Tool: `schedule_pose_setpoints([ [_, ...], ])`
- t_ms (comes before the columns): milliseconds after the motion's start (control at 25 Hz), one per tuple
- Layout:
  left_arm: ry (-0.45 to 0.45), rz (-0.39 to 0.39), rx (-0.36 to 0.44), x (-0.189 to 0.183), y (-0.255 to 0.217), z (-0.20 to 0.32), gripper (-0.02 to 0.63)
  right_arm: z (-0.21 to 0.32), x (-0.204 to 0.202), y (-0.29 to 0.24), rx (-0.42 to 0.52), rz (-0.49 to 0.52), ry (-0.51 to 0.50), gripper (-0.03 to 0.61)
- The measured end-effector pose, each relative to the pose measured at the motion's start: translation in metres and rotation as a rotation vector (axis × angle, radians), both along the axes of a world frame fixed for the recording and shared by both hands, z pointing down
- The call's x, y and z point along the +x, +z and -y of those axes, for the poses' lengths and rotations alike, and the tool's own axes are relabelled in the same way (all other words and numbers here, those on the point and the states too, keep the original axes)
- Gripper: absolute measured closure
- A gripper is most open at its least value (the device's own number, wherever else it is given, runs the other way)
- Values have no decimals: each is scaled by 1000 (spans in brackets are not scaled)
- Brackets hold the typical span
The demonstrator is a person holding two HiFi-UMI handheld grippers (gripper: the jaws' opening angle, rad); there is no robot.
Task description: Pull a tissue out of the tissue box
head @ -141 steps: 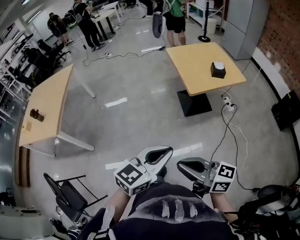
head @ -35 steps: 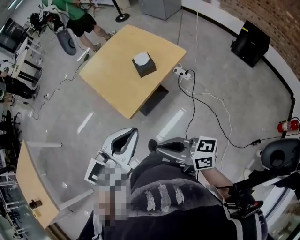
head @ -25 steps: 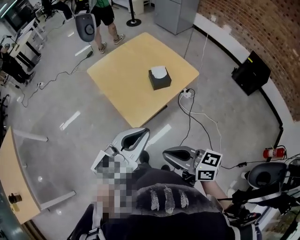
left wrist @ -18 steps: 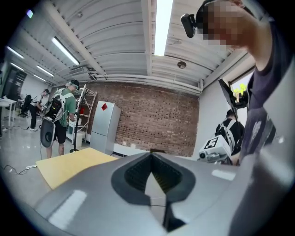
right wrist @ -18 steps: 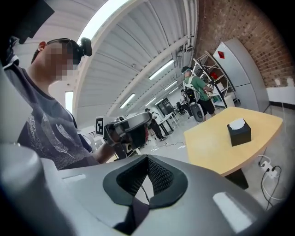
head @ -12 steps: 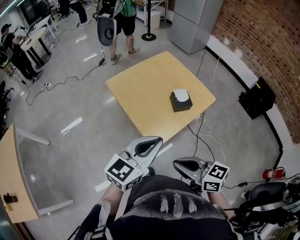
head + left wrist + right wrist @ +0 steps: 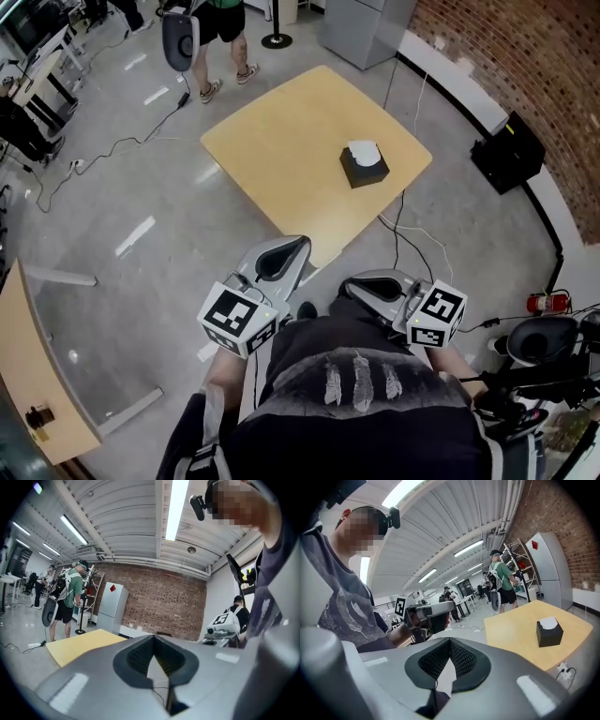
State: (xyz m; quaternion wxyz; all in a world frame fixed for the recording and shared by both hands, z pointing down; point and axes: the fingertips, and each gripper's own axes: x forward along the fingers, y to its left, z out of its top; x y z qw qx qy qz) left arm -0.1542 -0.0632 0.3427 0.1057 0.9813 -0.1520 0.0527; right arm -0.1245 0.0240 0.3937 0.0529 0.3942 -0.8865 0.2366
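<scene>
box: black tissue box (image 7: 364, 171) near table (image 7: 281, 159) right corner | in it: white tissue (image 7: 363, 150) poking out | left tongs (image 7: 301, 242): pinched together, holding nothing | right tongs (image 7: 350, 285): same

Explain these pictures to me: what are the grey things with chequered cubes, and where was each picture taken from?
No robot here: a person carries hand-held tongs, the left tongs and the right tongs. The patterned cube on each is part of it. One picture looks down from a camera on the person's head; the other two come from cameras riding on the tongs. Both tongs are closed and hold nothing. Ahead stands a yellow table with a dark tissue box on it, a white tissue poking from its top. The tongs are well short of it.
</scene>
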Motion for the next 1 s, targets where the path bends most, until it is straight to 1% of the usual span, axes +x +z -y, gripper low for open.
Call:
schedule_pose_setpoints([
  [160, -13, -3, -22, -3, 6, 3, 610, 7, -2, 1, -4, 32, -11, 578],
  [320, -33, 16, -31, -5, 12, 10, 609, 17, 1, -4, 30, 45, 0, 579],
  [480, -33, 33, -26, 9, 8, 17, 609, 24, 11, -2, 39, 49, 7, 579],
  [680, -1, 64, -27, 54, 8, 21, 609, 28, 45, 0, 35, 83, 20, 579],
  [800, 27, 94, -20, 87, 8, 23, 609, 30, 76, 5, 36, 94, 66, 578],
  [920, 72, 136, -20, 115, 8, 19, 609, 30, 102, 10, 26, 162, 115, 578],
  [1000, 91, 164, -16, 136, 8, 20, 609, 33, 119, 11, 29, 206, 125, 578],
])
